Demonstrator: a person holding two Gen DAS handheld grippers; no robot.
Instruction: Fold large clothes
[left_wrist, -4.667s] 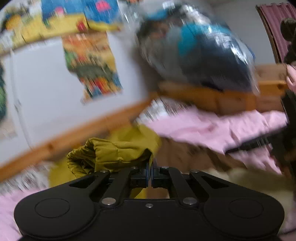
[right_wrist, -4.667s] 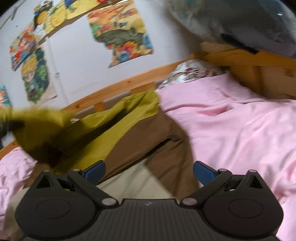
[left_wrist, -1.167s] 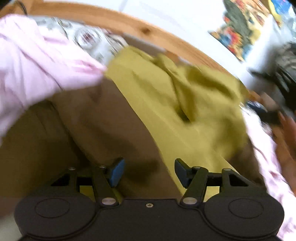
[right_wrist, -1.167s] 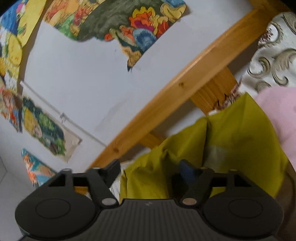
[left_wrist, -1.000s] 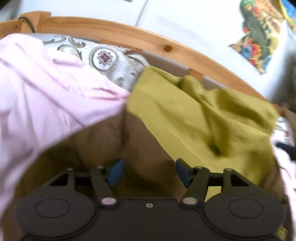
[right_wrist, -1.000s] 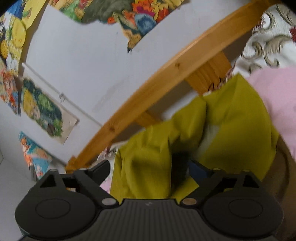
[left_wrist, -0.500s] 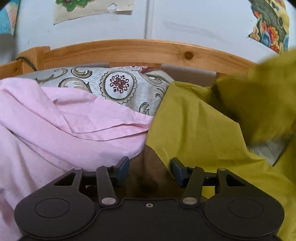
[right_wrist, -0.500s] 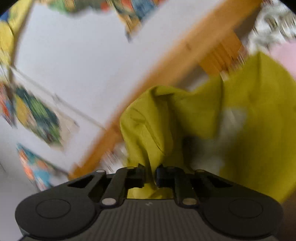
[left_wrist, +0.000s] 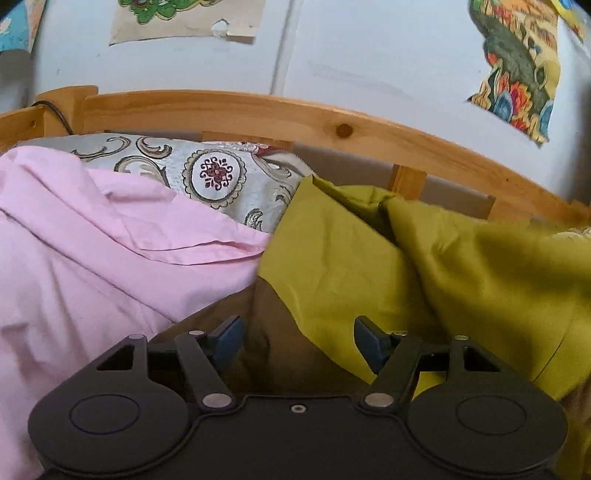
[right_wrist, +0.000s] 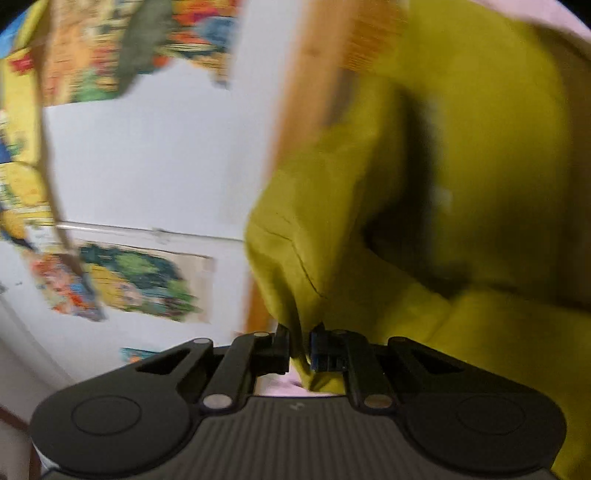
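Item: jacket (left_wrist: 343, 258), olive-yellow with brown panels, lying on the bed against the wooden bed rail (left_wrist: 258, 110); pink sheet (left_wrist: 92, 251) beside it, patterned pillow (left_wrist: 218, 173) between sheet and rail.

Right gripper (right_wrist: 299, 347): fingers nearly closed, pinching a seamed yellow edge of the jacket, lifted near the rail; view blurred.

Left gripper (left_wrist: 295, 343): fingers spreading wider, apart, above the brown panel below the rail; nothing pinched.

Status: fold under way, judged early.

Risks: thin pinch may slip as the cloth swings; loose brown side may drag or bunch; left fingers could catch the pink sheet.
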